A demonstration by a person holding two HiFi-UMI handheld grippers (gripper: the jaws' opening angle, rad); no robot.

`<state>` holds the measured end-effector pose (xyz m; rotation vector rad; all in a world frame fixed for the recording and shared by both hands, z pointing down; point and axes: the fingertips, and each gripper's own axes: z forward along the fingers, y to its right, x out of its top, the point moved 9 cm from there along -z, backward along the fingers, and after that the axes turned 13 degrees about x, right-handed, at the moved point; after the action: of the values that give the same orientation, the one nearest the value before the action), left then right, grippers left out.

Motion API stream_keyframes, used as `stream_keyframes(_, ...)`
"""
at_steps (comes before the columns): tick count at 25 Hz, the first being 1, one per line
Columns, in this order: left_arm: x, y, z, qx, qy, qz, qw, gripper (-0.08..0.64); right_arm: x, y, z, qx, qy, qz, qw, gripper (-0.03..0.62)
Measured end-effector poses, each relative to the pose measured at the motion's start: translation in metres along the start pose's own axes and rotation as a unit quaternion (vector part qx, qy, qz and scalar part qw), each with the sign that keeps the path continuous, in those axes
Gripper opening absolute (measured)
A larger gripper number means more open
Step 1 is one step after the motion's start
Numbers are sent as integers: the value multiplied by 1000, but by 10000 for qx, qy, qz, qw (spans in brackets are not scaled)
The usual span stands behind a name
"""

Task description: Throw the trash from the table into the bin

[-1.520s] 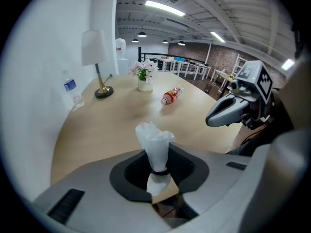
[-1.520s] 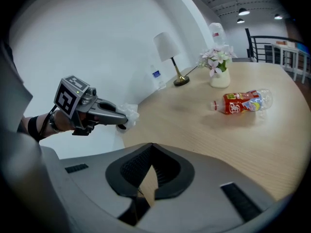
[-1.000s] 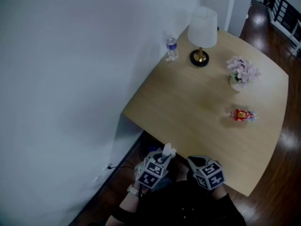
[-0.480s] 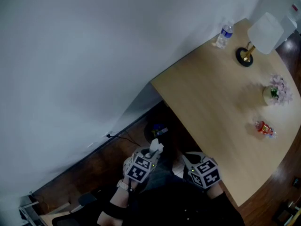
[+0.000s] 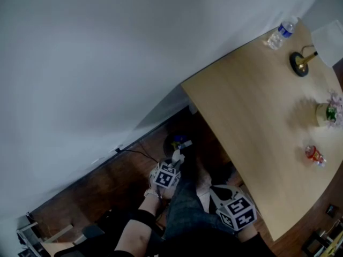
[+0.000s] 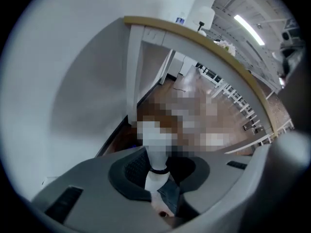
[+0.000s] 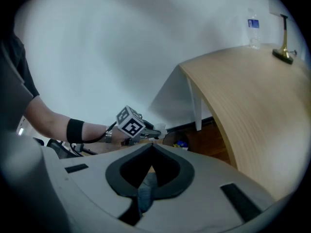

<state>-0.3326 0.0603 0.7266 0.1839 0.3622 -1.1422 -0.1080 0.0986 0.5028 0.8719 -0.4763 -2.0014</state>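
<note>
My left gripper [image 5: 174, 165] is low near the floor, shut on a white crumpled tissue [image 5: 178, 156] that sticks out past its tips. In the left gripper view the tissue [image 6: 156, 165] stands between the pads. Just beyond it, under the table's corner, sits the dark round bin [image 5: 179, 142] with colourful scraps inside; the bin [image 7: 181, 143] also shows in the right gripper view, behind the left gripper [image 7: 153, 130]. My right gripper [image 5: 216, 191] hangs by the table's edge, shut and empty. A red wrapper [image 5: 314, 155] lies on the wooden table [image 5: 252, 106].
On the table stand a water bottle [image 5: 282, 32], a lamp [image 5: 303, 63] and a small flower pot [image 5: 328, 113]. A white wall [image 5: 107, 63] runs along the left, with a cable [image 5: 136, 153] on the wooden floor at its foot. A white table leg [image 7: 195, 106] stands near the bin.
My left gripper has dropped toward the floor with the tissue and come close to the bin. The right gripper has shifted slightly. The head view has swung left.
</note>
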Motion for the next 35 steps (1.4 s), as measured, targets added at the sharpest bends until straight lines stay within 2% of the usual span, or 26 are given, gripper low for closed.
stream_keyframes(5,-18,-17,71,116,-241,16,9996,97,-17,9,12,-40,-60,356,9993,5)
stream_keyframes(10,-22,-30,110,59,-371,-56,9993,102,-28,19,26,-30,-71,583,9983,5)
stream_keyframes(11,-22,-31,116,14,-409,-73,9991,120,-29,20,27,-29,-74,603,9981,5)
stream_keyframes(12,-22,-31,121,-25,-475,-82,9988,170,-31,22,28,-34,-73,620,9980,5)
stream_keyframes(14,-23,-32,130,-27,-650,-46,9979,342,-32,24,30,-52,-48,651,9979,5)
stream_keyframes(15,-24,-32,132,-24,-727,-20,9974,371,-32,26,30,-59,-29,660,9978,5)
stream_keyframes(18,-23,-33,130,-43,-776,0,9970,379,-29,28,29,-69,16,637,9979,5)
stream_keyframes(25,-6,-33,77,119,-427,80,9990,377,-15,26,20,-51,288,597,9978,5)
stream_keyframes(26,0,-29,63,45,-329,140,9994,369,-12,24,18,-56,333,562,9978,5)
stream_keyframes(27,6,-25,48,-64,-230,198,9995,329,-9,22,14,-68,378,531,9978,5)
stream_keyframes(31,36,-5,-26,-388,193,382,9983,63,6,17,-2,-216,617,455,9968,5)
stream_keyframes(32,47,-1,-47,-432,335,449,9975,19,11,17,-6,-285,709,446,9961,5)
stream_keyframes(35,83,18,-114,-669,778,718,9921,1,18,14,-23,-474,997,450,9929,5)
